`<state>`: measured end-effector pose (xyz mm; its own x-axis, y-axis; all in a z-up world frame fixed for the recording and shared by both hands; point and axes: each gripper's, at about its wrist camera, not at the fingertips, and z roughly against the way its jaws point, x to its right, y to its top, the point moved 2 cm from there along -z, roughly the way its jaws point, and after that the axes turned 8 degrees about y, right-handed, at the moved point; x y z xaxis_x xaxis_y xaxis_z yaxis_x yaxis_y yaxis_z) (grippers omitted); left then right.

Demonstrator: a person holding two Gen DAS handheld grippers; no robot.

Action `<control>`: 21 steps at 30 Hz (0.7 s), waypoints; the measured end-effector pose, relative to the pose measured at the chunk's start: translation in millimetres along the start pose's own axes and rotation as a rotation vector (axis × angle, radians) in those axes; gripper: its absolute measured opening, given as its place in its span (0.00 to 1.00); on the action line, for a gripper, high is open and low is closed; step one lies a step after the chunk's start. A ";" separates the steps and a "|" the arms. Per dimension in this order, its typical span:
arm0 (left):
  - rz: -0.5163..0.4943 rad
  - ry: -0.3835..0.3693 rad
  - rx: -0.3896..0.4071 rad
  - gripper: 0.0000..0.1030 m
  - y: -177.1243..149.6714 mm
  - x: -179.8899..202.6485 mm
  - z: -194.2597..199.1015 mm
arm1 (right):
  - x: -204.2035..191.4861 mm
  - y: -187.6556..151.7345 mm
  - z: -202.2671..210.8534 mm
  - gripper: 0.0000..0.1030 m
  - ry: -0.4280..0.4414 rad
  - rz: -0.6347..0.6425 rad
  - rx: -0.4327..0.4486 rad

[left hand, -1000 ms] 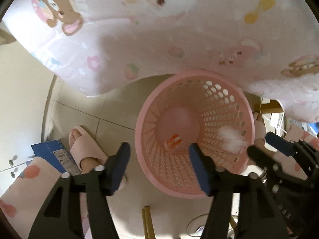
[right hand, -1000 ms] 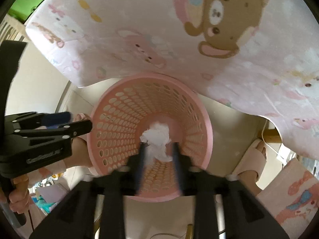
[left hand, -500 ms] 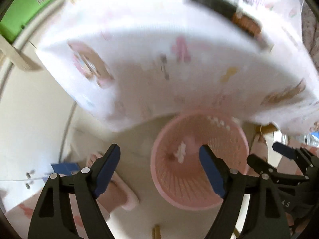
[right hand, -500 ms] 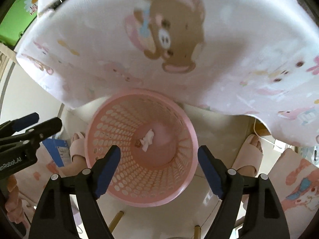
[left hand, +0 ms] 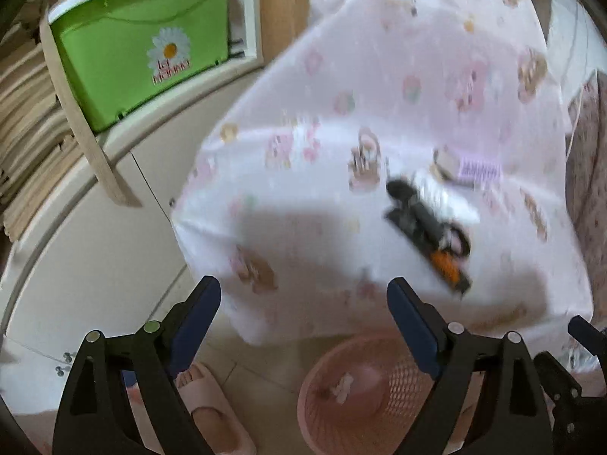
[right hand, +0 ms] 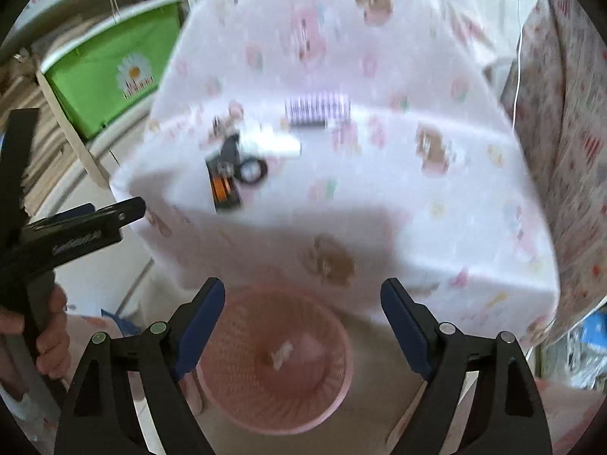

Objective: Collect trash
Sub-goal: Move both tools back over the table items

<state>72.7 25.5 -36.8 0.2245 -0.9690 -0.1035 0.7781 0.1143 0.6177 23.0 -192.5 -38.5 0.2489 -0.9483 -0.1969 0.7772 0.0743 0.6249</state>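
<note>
A pink mesh basket (right hand: 242,409) stands on the floor below the table edge, with a white tissue wad (right hand: 282,352) on its bottom; it also shows in the left wrist view (left hand: 402,383), tissue (left hand: 343,388) inside. My right gripper (right hand: 301,326) is open and empty, raised above the basket. My left gripper (left hand: 303,326) is open and empty, facing the table. On the pink cartoon tablecloth (right hand: 379,174) lie a black-and-orange tool (right hand: 225,185), a white object (right hand: 273,144) and a striped packet (right hand: 316,112), all blurred.
A green storage box (left hand: 136,53) with a daisy sits on a shelf at left. Pink slippers (left hand: 212,413) are on the tiled floor beside the basket. The other gripper's handle and hand (right hand: 49,326) are at the left of the right wrist view.
The right gripper opened and the tissue dropped into the basket. Both grippers rose and tilted up from the basket toward the tabletop.
</note>
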 end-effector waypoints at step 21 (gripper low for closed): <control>0.089 -0.065 -0.165 0.97 33.9 -24.1 -44.7 | 46.9 80.4 -13.2 0.86 -0.095 0.060 0.059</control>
<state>119.9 62.6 -48.1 0.2628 -0.9649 -0.0007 0.8438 0.2295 0.4851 104.7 -227.0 -7.5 0.2362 -0.9678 -0.0868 0.7264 0.1165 0.6773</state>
